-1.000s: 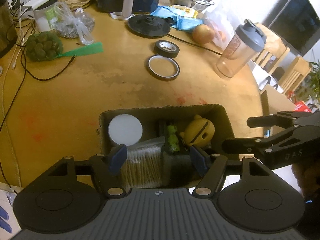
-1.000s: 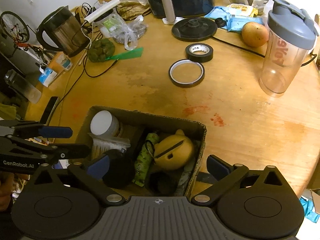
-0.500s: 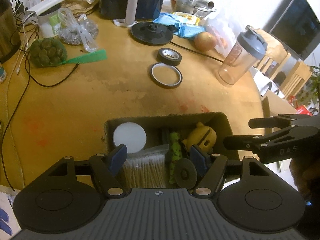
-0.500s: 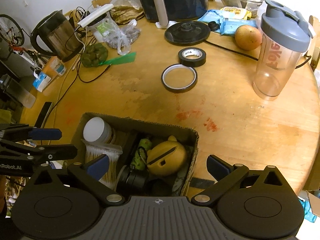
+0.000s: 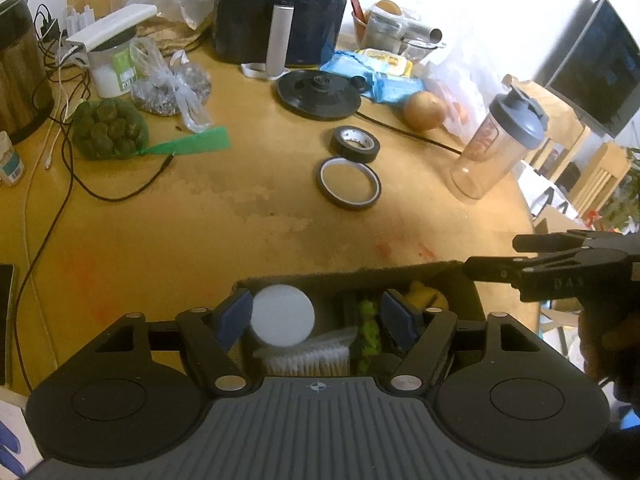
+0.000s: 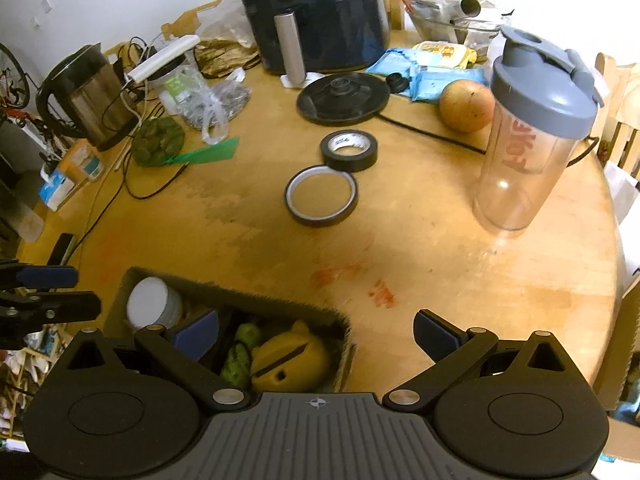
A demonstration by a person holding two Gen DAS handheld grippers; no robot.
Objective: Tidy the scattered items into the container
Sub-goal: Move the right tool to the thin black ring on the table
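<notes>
The cardboard box stands at the table's near edge. In it are a white-lidded jar, a pack of cotton swabs, a green item and a yellow toy. My left gripper hangs over the box with its jaws opening and nothing between them. My right gripper is open and empty, straddling the box's right wall. A black tape roll and a thin tape ring lie further out on the table.
A shaker bottle stands at the right, with a round fruit behind it. A kettle base, air fryer, kettle, green net bag and cables crowd the back and left.
A black round item seen by the left gripper's right finger half a second ago has sunk out of sight in the box. The left jaws have widened. The right gripper has shifted right.
</notes>
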